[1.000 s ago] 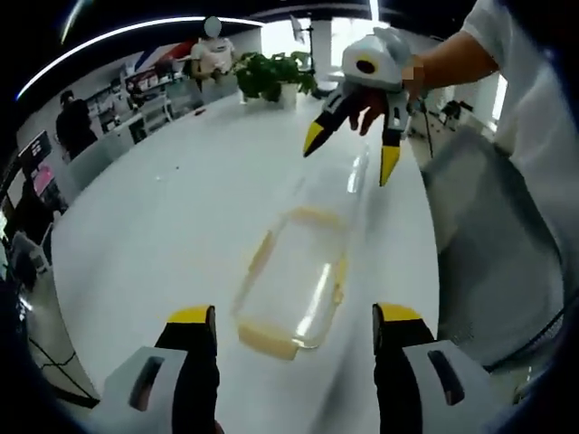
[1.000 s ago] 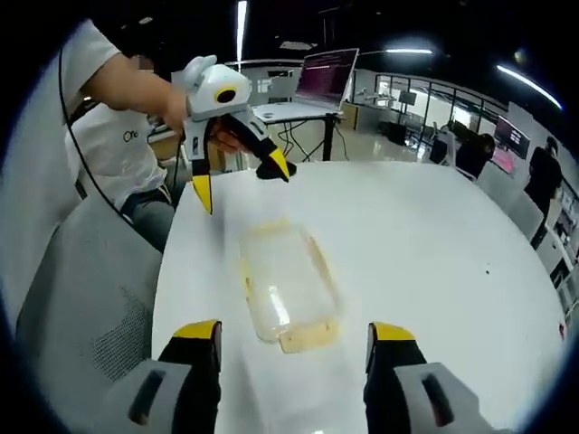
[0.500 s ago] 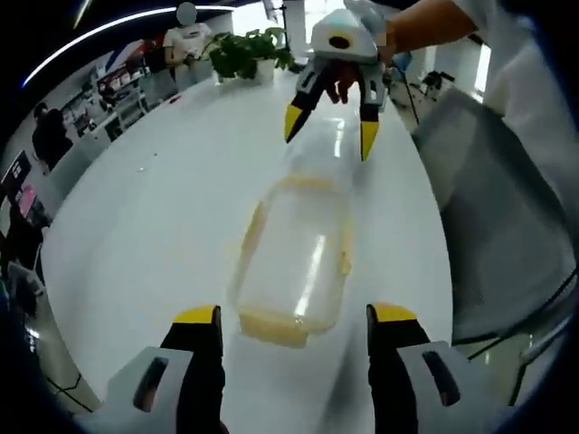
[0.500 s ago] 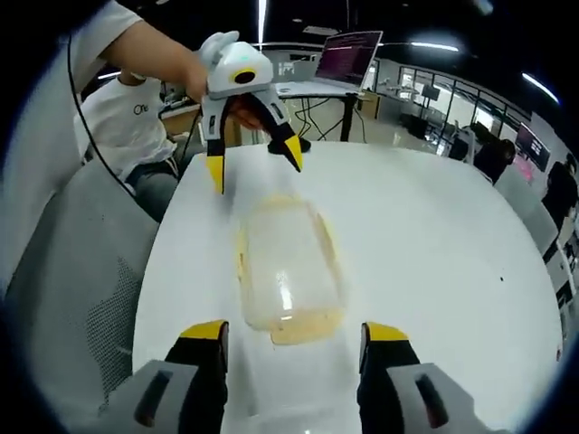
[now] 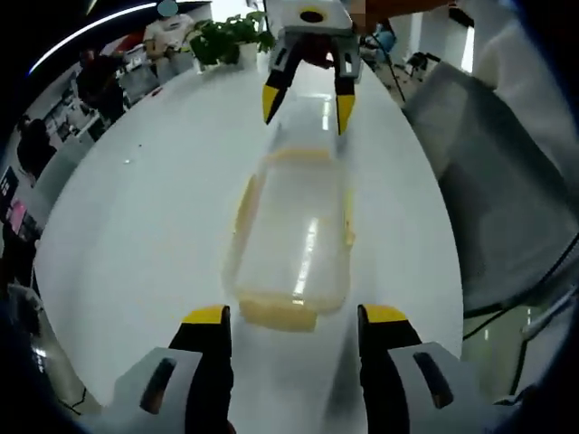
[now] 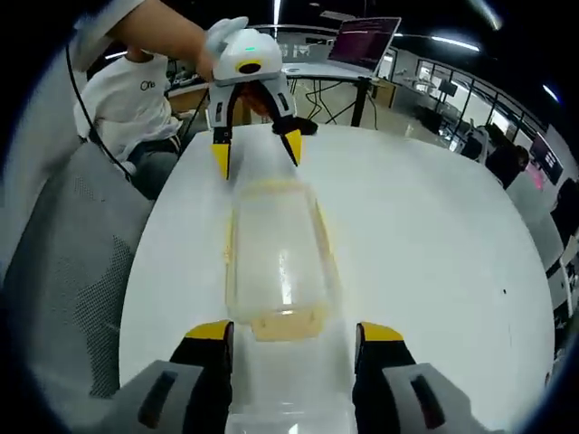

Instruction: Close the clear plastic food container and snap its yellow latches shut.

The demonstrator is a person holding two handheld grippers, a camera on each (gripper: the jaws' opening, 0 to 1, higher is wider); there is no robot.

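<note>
Both yellow-tipped grippers, left gripper [image 5: 291, 327] and right gripper [image 6: 291, 336], spread apart, face each other.
Between them, the clear rectangular plastic container [image 5: 294, 237] with yellow latches [image 5: 278, 314] lies on the white table [image 5: 154, 199].

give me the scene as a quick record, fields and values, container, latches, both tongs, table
container: clear plastic food container lying on the white table, lengthways between the two tongs
latches: yellow latches at the end nearest the left tongs and along both long sides; whether snapped shut cannot be told
left tongs: left tongs open, jaws either side of the container's near end
right tongs: right tongs open, jaws either side of the opposite end
contact: cannot tell if either pair touches the container
beside table: grey mesh chair
</note>
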